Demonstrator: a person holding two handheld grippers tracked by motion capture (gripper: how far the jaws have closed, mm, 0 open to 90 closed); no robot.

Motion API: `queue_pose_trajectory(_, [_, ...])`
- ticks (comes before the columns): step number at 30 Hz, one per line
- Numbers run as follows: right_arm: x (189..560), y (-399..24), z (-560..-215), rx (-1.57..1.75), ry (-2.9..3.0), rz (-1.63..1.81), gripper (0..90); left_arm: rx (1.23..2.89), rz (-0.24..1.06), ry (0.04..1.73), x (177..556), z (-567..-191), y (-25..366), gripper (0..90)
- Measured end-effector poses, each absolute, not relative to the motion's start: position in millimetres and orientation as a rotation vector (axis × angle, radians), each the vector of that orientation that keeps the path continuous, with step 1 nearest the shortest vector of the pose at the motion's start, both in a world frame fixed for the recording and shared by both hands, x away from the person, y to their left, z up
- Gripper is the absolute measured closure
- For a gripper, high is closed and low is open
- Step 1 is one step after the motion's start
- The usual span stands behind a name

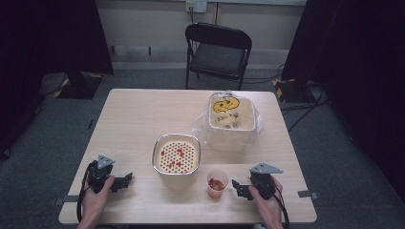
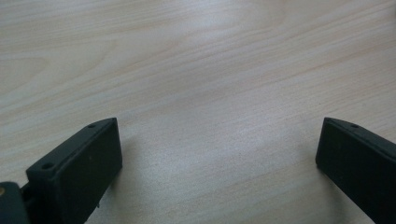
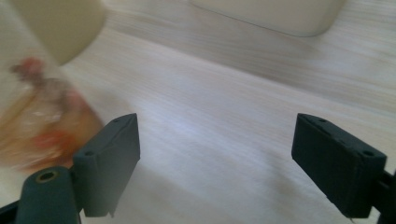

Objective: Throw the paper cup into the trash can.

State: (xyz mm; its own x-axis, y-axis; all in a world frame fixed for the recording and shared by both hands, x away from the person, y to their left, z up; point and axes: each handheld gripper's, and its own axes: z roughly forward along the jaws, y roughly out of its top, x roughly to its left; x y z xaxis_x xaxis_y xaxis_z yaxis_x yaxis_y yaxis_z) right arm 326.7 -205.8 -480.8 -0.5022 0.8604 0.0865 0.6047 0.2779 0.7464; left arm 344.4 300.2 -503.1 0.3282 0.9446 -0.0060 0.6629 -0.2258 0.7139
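Pale wooden table [image 1: 133,119] lies bare between both grippers' wide jaws, the right gripper [image 1: 241,189] just beside a small cup [image 1: 217,183].

Black tongs [image 1: 125,180] w/ grey plates, cables

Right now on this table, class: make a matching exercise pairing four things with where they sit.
Things:
1. small cup
2. strainer bowl
3. lined bin
4. left gripper

Places:
A. far right part of the table
B. near left corner
C. table's middle
D. just beside the right gripper

Pairs: 1-D, 2-C, 3-A, 4-B
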Motion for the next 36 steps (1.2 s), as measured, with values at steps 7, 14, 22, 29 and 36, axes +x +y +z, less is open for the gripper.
queue_pose_trajectory(7, [305.2,-197.3,-473.3,1.248,2.315,1.130,18.1,1.976,0.585,1.408,344.4,-503.1,300.2,0.0])
queue_pose_trajectory(14, [288.2,-187.3,-468.0,1.140,2.368,1.252,16.4,1.975,0.585,1.408,344.4,-503.1,300.1,0.0])
queue_pose_trajectory(22, [291.2,-161.6,-465.5,1.084,2.398,1.291,14.4,1.975,0.585,1.408,344.4,-503.1,300.1,0.0])
queue_pose_trajectory(29, [307.6,-145.6,-468.5,1.069,2.406,1.338,19.4,1.976,0.585,1.409,344.4,-503.1,300.2,0.0])
queue_pose_trajectory(36, [317.6,-138.2,-471.2,1.071,2.425,1.361,25.0,1.975,0.585,1.408,344.4,-503.1,300.1,0.0])
